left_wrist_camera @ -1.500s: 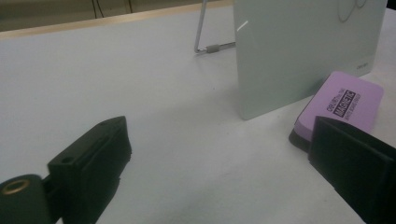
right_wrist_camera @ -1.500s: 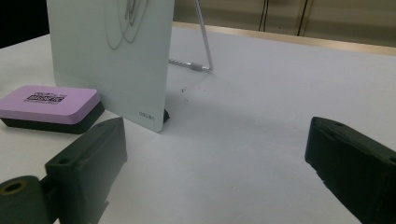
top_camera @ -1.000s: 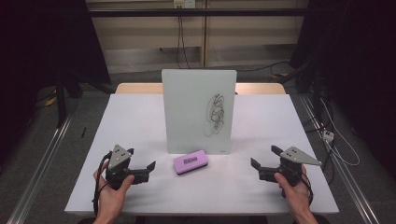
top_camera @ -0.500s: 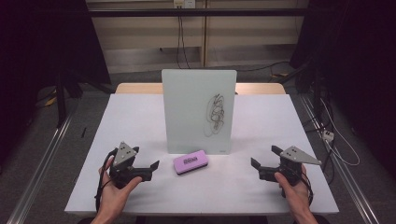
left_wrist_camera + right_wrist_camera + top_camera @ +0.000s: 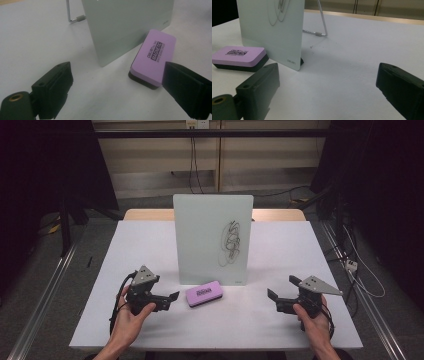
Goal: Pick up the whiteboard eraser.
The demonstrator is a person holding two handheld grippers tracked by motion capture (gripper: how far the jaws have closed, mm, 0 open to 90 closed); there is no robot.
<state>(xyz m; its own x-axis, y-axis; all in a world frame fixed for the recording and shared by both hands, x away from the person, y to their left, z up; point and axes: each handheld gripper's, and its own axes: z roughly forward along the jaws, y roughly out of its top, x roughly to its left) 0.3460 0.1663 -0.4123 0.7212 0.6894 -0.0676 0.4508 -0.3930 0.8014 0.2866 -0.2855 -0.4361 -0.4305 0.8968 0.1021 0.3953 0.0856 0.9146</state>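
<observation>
The white table point(image 5: 150, 250) carries a small whiteboard point(image 5: 212, 237) standing upright at its middle on a thin wire stand point(image 5: 322, 25), with a black scribble point(image 5: 231, 242) on its right half; judging by that, the work in hand is wiping the board, and the step now is the reach for the purple eraser point(image 5: 203, 293). The eraser lies flat just in front of the board's bottom edge, close to it but whether it touches cannot be told. The left gripper point(image 5: 172, 297) sits at nine o'clock from the eraser, near but apart, its jaws spread wide, having just been opening, with nothing between them; in the left gripper view the eraser point(image 5: 153, 60) lies just beyond the right-hand jaw. The next move calls for sliding in until the jaws straddle the eraser's sides, then closing. The board stands close behind, so a careless push could knock it. The right gripper point(image 5: 271, 296) waits at three o'clock, well apart, jaws spread and empty.
</observation>
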